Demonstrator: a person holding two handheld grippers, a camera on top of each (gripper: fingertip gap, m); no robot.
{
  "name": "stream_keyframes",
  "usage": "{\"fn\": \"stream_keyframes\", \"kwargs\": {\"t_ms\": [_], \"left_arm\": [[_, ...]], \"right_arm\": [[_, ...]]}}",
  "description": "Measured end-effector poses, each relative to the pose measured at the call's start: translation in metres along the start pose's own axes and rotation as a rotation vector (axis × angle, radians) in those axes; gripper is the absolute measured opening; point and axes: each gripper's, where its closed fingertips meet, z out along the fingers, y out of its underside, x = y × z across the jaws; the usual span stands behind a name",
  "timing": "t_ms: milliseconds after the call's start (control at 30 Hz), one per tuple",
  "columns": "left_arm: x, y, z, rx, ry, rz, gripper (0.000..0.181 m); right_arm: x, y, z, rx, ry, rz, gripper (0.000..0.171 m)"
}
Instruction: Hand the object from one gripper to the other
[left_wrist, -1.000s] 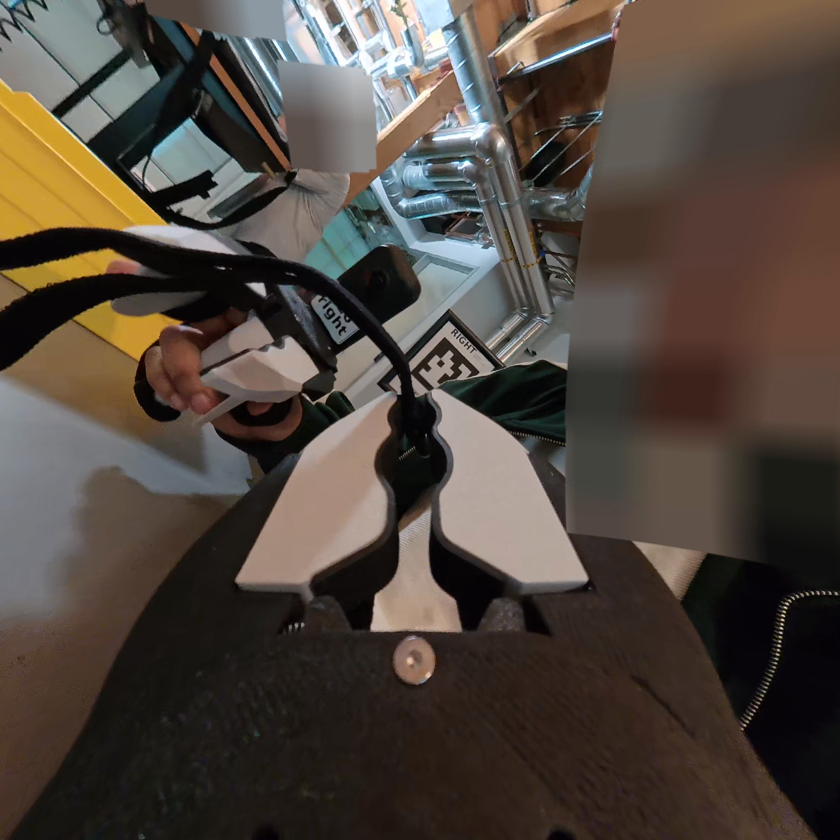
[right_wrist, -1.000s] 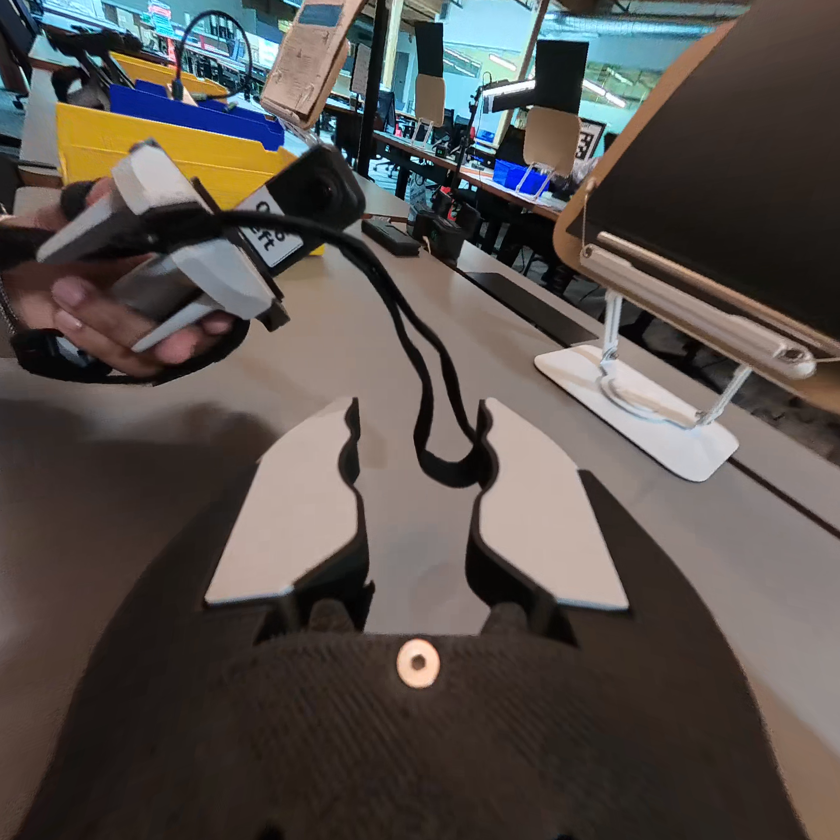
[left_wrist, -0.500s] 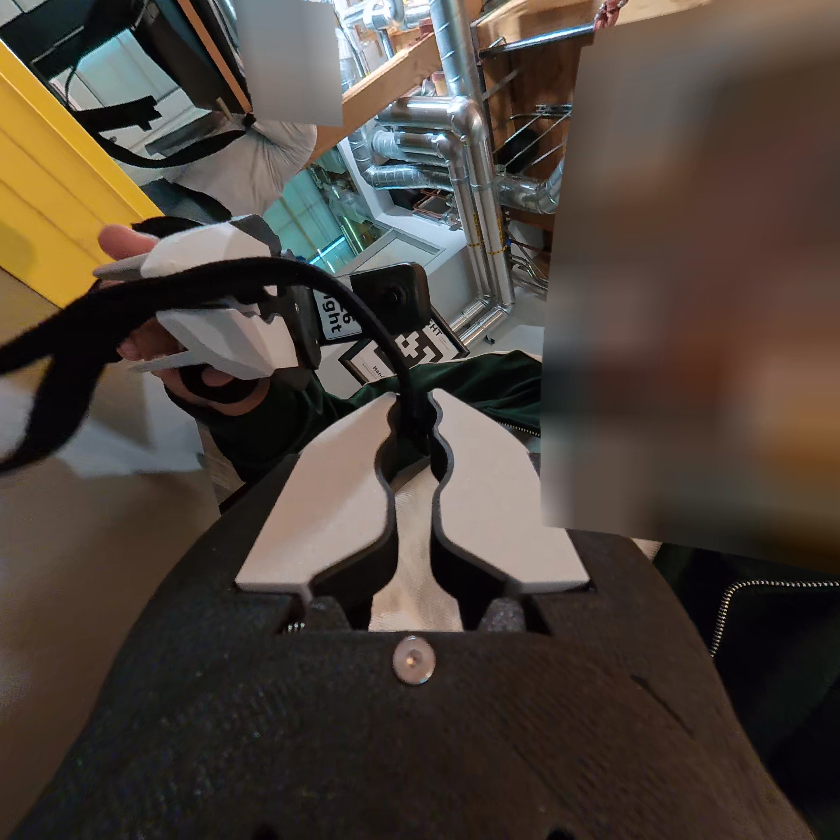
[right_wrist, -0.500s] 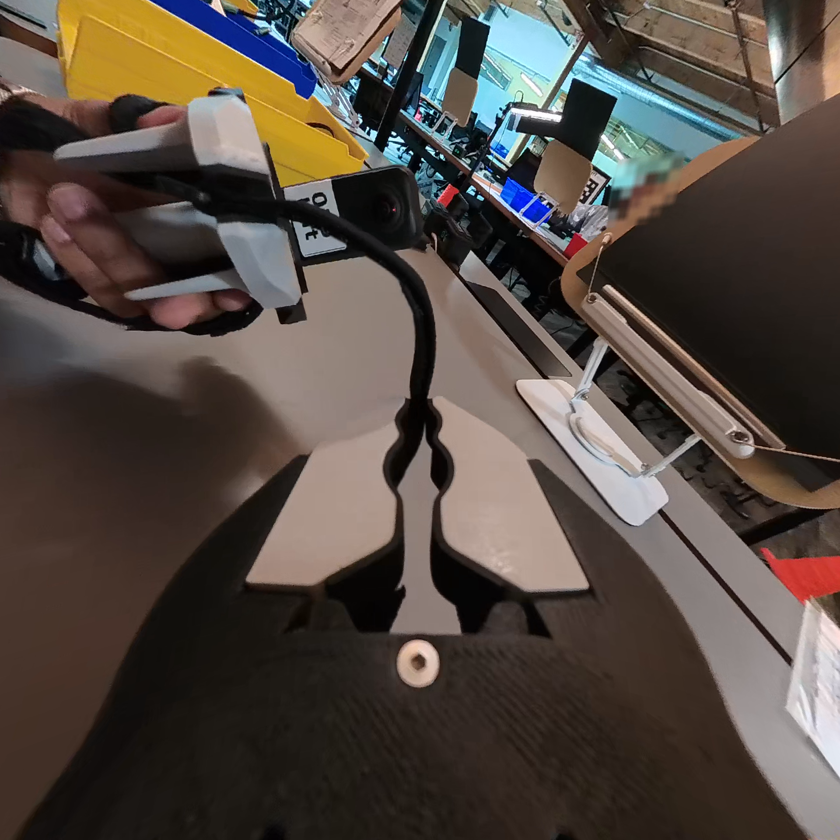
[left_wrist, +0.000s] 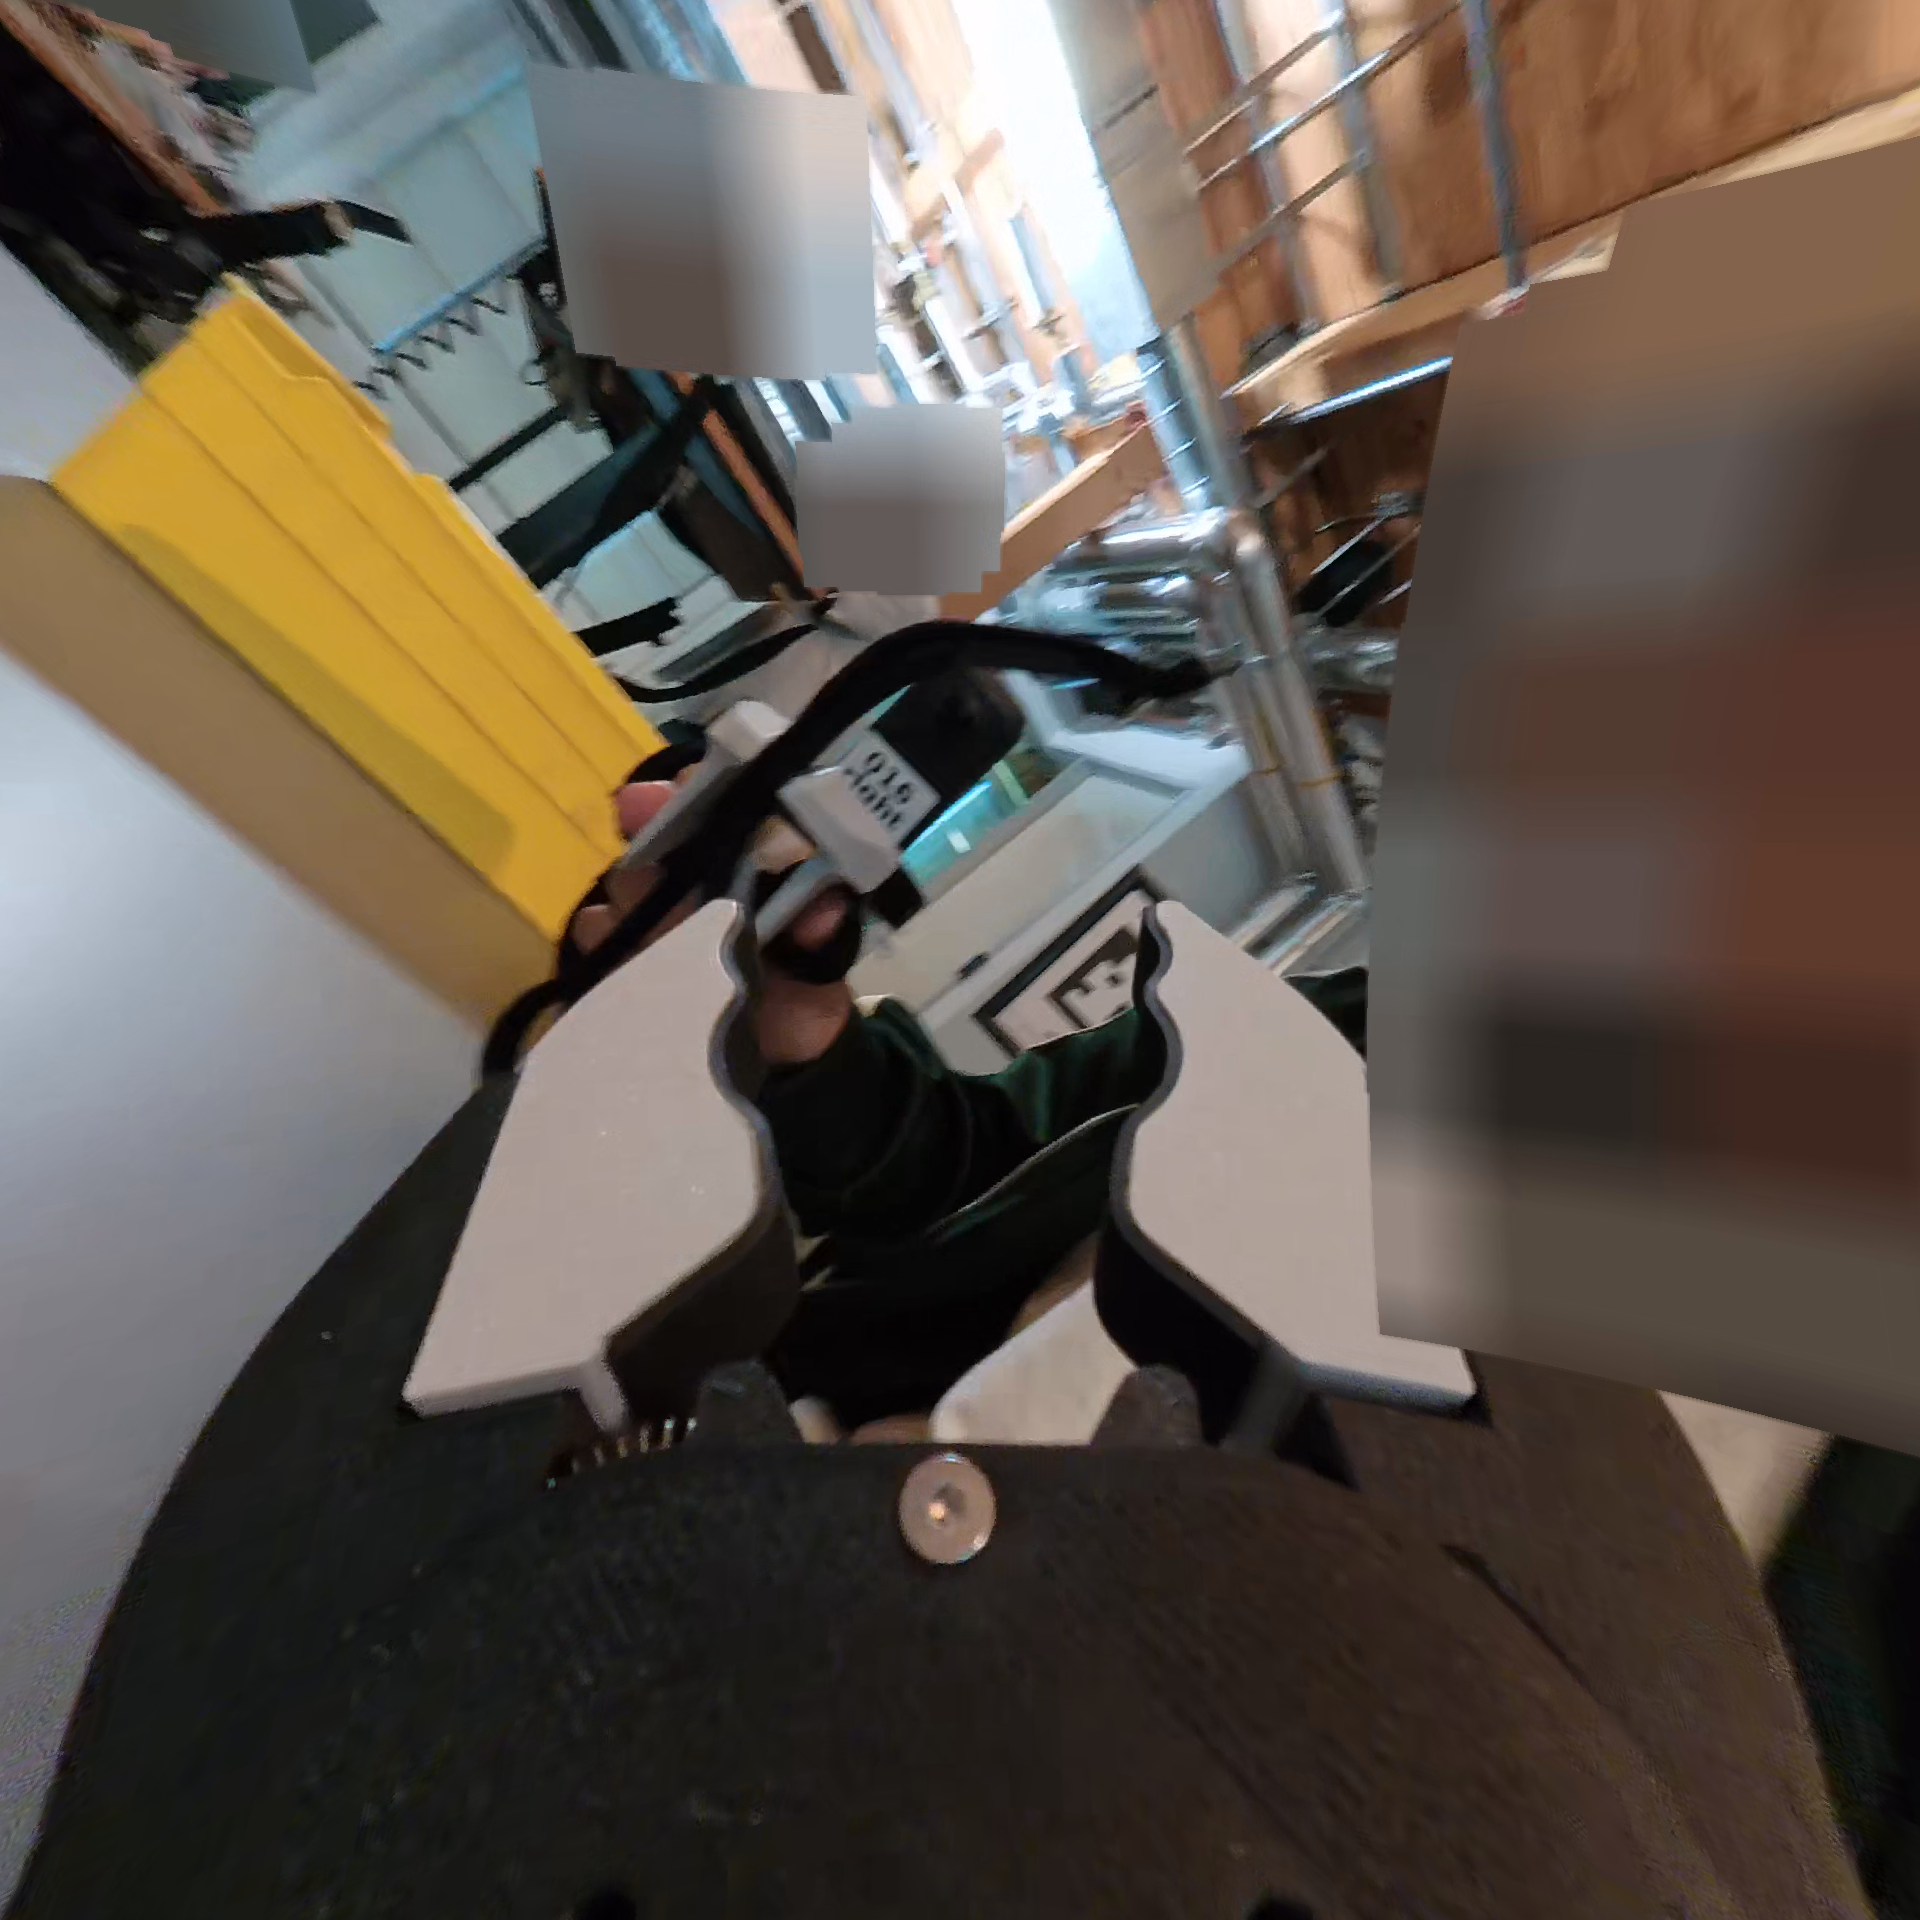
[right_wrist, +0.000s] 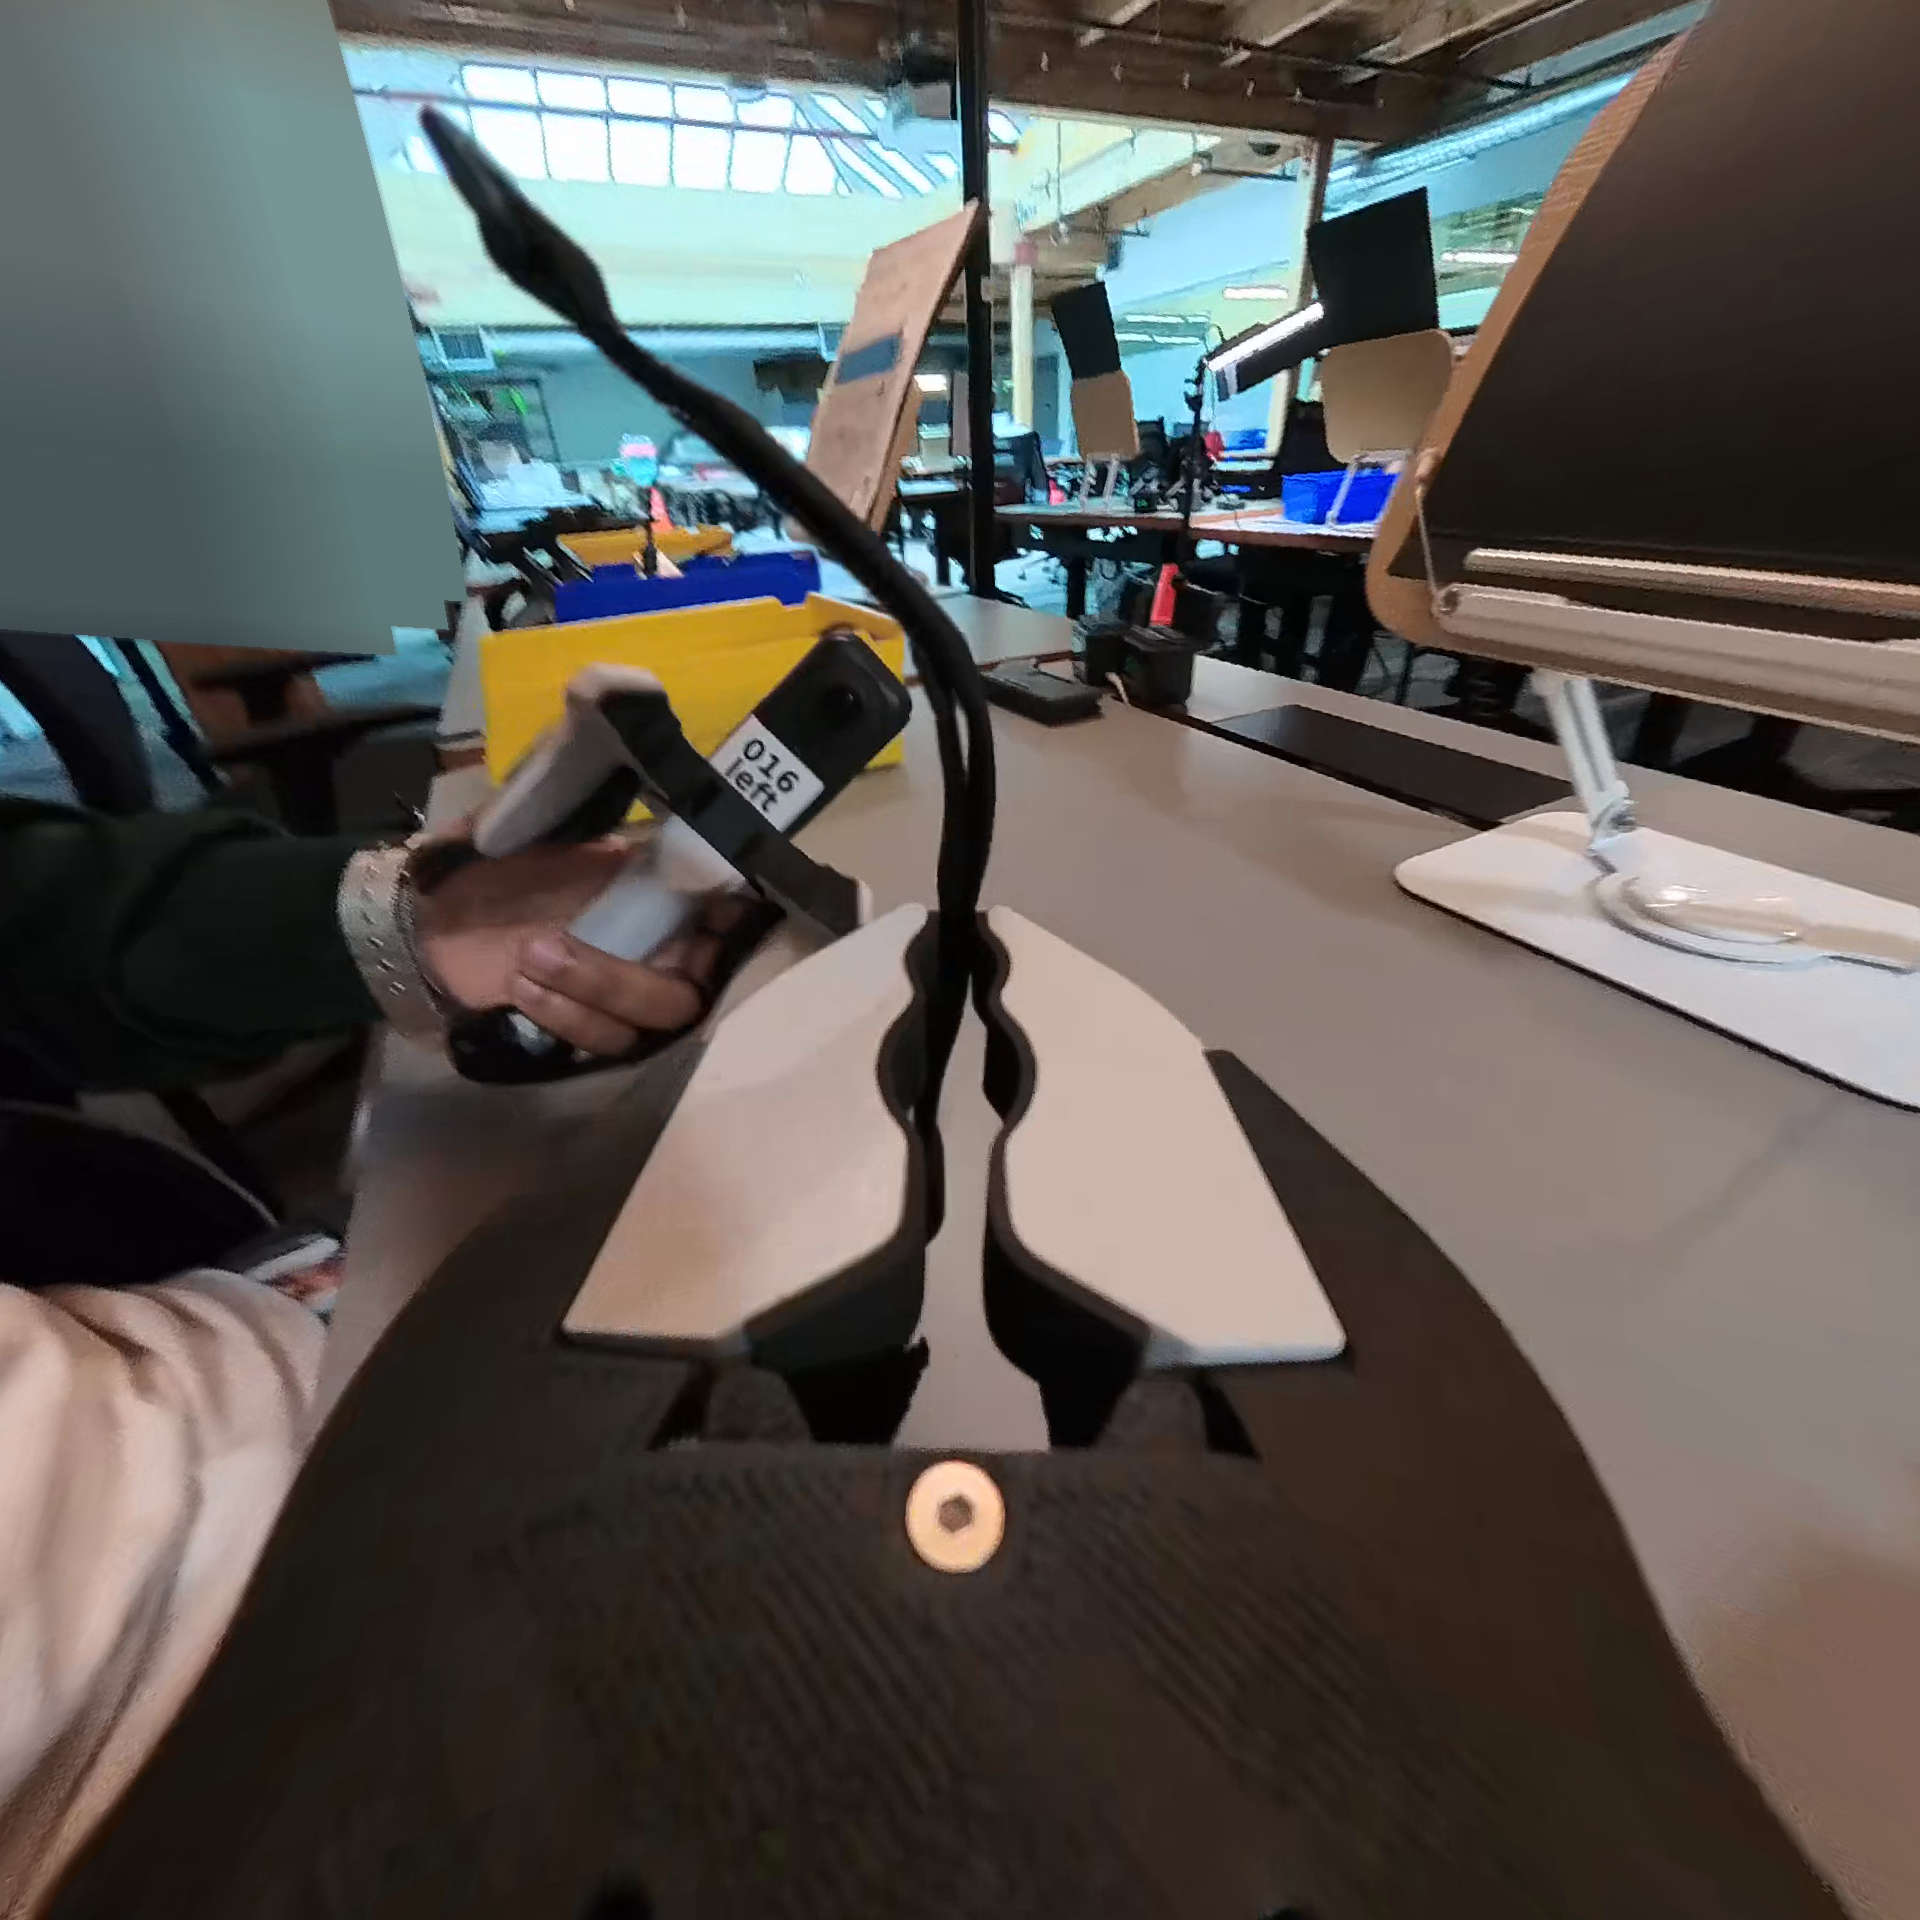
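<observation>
The object is a black strap (right_wrist: 961, 727). My right gripper (right_wrist: 958, 925) is shut on it, and the strap rises from the fingertips in a curve up and to the left, its free end in the air. My left gripper (left_wrist: 940, 935) is open and empty, with a dark green sleeve showing between its fingers. In the left wrist view the right gripper (left_wrist: 748, 800) is just beyond my fingertips, held by a hand, with the strap (left_wrist: 1039, 649) arching over it. In the right wrist view the left gripper (right_wrist: 665, 831) is held by a hand to the left, apart from the strap.
A grey table (right_wrist: 1351, 1039) lies below both grippers. A yellow bin (right_wrist: 675, 675) stands at the back, with a blue bin (right_wrist: 675, 587) behind it. A screen on a white stand (right_wrist: 1662, 914) is at the right. The yellow bin (left_wrist: 343, 623) also shows in the left wrist view.
A second ago the left gripper held the strap and the right was open. The right then shut on it. Now the left has opened and let go, and the grippers have drawn apart.
</observation>
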Motion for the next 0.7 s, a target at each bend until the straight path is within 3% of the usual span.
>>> {"fn": "stream_keyframes", "kwargs": {"t_ms": [33,233,333,433,700], "left_arm": [[-0.007,0.003,0.0,-0.022,-0.045,0.035,0.069],[-0.027,0.033,0.008,-0.233,-0.217,0.294,0.081],[-0.019,0.046,0.015,-0.344,-0.242,0.487,0.07],[-0.031,0.055,0.014,-0.457,-0.365,0.638,0.06],[-0.039,0.059,0.01,-0.486,-0.391,0.613,0.033]], "right_arm": [[-0.002,-0.002,0.0,0.015,-0.021,0.02,0.005],[-0.026,-0.015,0.003,0.116,-0.203,0.225,0.005],[-0.028,-0.019,0.003,0.137,-0.219,0.277,0.005],[-0.022,-0.02,0.002,0.139,-0.184,0.283,0.005],[-0.014,-0.022,-0.001,0.159,-0.159,0.333,0.005]]}}
